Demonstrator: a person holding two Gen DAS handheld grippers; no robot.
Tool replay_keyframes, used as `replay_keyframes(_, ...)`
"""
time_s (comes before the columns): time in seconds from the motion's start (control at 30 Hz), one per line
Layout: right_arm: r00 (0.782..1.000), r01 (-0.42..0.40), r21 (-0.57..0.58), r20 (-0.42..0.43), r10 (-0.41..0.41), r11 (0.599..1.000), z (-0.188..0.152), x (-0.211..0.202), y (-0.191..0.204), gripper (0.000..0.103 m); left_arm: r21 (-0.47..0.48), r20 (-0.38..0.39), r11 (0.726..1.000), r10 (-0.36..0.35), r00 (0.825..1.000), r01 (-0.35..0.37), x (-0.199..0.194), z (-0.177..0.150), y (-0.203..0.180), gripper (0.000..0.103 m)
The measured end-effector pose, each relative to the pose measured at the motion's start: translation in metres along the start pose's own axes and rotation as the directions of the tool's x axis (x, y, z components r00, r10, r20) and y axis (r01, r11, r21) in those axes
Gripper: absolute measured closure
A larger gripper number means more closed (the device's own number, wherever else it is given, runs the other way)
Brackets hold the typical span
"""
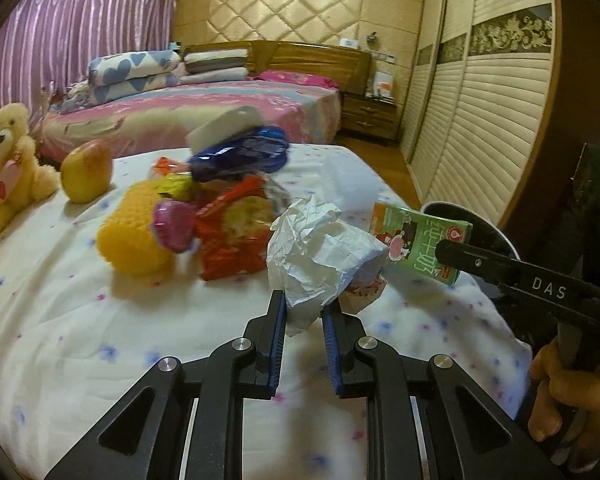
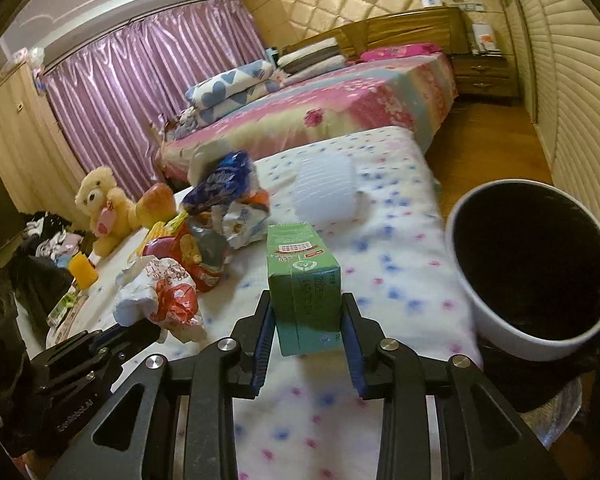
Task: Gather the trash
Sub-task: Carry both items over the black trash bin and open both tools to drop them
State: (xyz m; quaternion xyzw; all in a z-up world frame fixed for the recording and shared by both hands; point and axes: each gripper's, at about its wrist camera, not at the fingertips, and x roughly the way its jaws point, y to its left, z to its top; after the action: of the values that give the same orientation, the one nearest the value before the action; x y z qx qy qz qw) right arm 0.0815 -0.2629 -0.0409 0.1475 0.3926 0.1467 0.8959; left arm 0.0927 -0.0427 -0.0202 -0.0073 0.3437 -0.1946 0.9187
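Both tongs loaded: left gripper [image 1: 304,312] pinches paper [image 1: 320,252], right gripper [image 2: 306,320] clamps carton [image 2: 304,276]. I'd clear the bin [image 2: 496,336] rim by the bed's right edge before dropping.

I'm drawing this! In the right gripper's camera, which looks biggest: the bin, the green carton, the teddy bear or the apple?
1. White bin, biggest, but it's close to the camera.
2. Green carton held in the right gripper, also close.
3. Teddy bear, farther back, so it only looks small.
4. Apple, smallest.
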Motion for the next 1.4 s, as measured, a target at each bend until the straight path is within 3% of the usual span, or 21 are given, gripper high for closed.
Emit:
replay_keyframes(0.77,0.98,0.162,0.147,0.096,-0.177,0.976,0.005,-0.054,-0.088,0.071,0.12,-0.08,0.987,-0.101,0.992,0.111,0.076,0.039,-0.075,0.086)
replay_keyframes(1.4,0.959,0.256,0.218,0.061,-0.275,0.942,0.011,-0.054,-0.152,0.071,0.179,-0.127,0.973,-0.126,0.984,0.148,0.14,0.068,-0.132,0.086)
